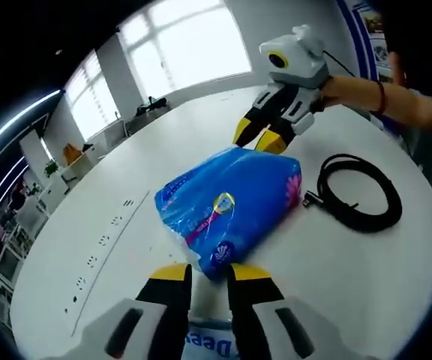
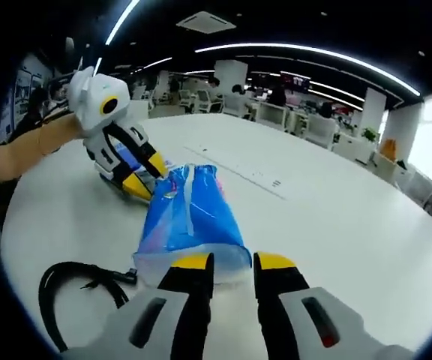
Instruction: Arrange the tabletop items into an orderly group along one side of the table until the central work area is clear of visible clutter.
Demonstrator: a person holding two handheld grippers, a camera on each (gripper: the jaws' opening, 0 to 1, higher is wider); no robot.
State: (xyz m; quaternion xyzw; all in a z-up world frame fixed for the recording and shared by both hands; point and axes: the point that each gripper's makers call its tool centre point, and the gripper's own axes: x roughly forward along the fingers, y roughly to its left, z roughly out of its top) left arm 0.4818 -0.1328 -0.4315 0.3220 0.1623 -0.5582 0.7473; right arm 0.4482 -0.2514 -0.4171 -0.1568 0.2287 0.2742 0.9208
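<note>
Crinkly blue plastic pack (image 1: 231, 202), coiled black cable (image 1: 358, 193), smooth white table (image 1: 111, 195)

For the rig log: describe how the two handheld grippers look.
Left gripper and right gripper match: white bodies, black jaws, yellow tips. Each carries a white box with a yellow-ringed lens. A dark band circles the right wrist.

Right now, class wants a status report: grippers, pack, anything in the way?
Left gripper and right gripper open, one at each end of blue pack. Pack flat on table. Black cable coiled beside it.
</note>
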